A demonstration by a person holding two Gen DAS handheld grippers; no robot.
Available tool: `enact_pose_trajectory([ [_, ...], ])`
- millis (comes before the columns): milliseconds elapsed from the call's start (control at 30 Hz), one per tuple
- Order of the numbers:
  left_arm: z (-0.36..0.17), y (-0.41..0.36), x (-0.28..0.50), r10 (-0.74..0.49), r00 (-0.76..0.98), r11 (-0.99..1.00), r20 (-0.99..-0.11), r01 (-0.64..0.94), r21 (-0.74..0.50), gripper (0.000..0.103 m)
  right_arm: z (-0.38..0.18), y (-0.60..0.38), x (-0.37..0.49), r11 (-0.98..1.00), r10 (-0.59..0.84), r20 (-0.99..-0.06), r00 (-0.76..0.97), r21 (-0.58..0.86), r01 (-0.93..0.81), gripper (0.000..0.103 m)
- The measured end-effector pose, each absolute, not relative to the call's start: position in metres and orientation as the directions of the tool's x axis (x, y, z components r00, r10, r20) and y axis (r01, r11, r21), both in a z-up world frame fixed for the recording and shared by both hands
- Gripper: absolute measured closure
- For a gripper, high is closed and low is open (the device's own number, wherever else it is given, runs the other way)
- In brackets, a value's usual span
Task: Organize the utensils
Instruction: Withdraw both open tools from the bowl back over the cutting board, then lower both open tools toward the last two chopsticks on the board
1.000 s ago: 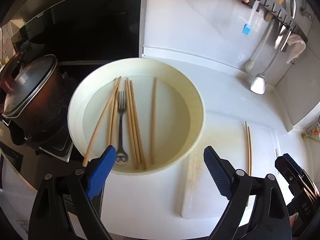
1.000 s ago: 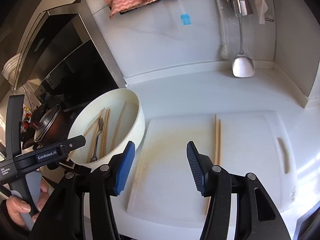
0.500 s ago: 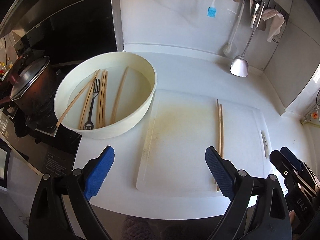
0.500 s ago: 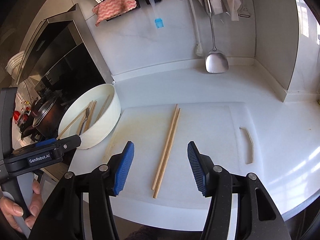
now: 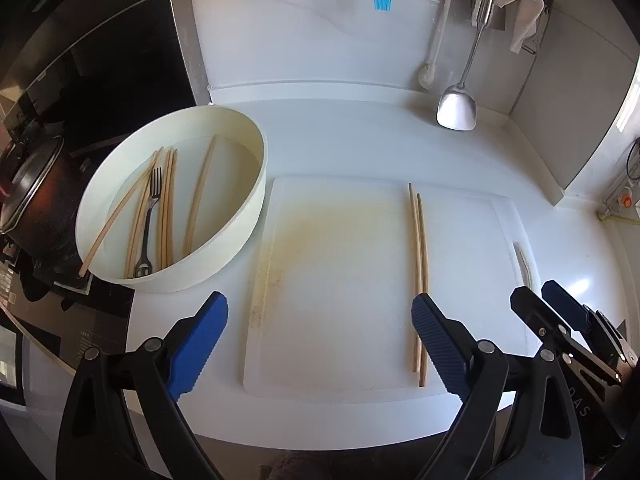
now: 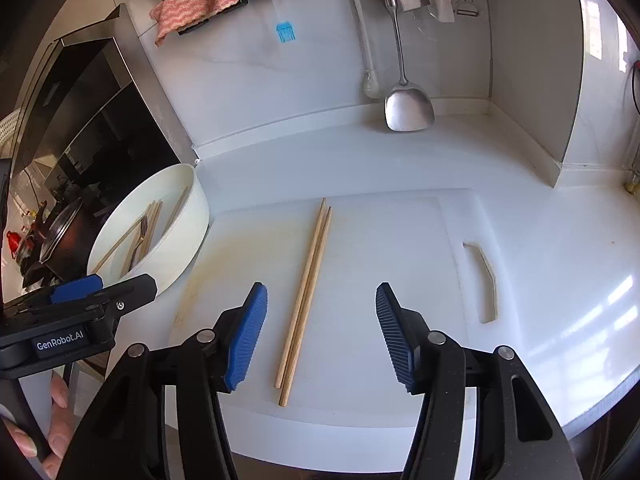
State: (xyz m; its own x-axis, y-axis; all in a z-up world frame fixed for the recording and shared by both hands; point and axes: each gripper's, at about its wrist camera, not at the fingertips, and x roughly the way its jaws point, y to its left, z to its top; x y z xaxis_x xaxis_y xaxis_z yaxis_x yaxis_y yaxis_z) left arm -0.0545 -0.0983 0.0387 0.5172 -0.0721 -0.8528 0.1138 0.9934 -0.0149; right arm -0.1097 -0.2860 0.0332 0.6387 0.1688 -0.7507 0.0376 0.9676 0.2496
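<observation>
— Tongs first: how do they stand?
— Both are held low over the near edge of the counter. The left gripper (image 5: 320, 320) has its jaws spread wide, holding nothing; the right gripper (image 6: 320, 320) too is parted and bare.
— Chopsticks?
— Two chopsticks (image 6: 305, 298) lie side by side, touching, on the white cutting board (image 6: 372, 248), just ahead of the right tongs, between its fingers.
— Farther out?
— One white basin (image 5: 244, 216), ahead-left of the left tongs, holds one fork (image 5: 149, 220) and about six loose chopsticks (image 5: 198, 196).
— Beyond?
— One spatula (image 6: 408, 110) hangs at the wall.
</observation>
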Motion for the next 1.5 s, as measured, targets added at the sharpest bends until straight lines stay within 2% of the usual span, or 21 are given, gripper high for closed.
enact_pose_trajectory([
  [300, 0.005, -0.102, -0.03, -0.1, 0.477, 0.984, -0.873, 0.178, -0.016, 0.011, 0.007, -0.276, -0.092, 0.97, 0.101, -0.772, 0.628, 0.216, 0.109, 0.048],
  [733, -0.024, -0.088, -0.016, -0.109, 0.452, 0.983, -0.886, 0.18, -0.029, 0.011, -0.027, -0.262, -0.076, 0.971, 0.04, -0.794, 0.606, 0.174, 0.164, 0.048],
  [1500, -0.03, -0.071, -0.013, -0.112, 0.443, 0.986, -0.889, 0.162, -0.044, 0.011, -0.056, -0.239, -0.064, 0.988, -0.072, -0.825, 0.561, 0.018, 0.153, 0.049],
])
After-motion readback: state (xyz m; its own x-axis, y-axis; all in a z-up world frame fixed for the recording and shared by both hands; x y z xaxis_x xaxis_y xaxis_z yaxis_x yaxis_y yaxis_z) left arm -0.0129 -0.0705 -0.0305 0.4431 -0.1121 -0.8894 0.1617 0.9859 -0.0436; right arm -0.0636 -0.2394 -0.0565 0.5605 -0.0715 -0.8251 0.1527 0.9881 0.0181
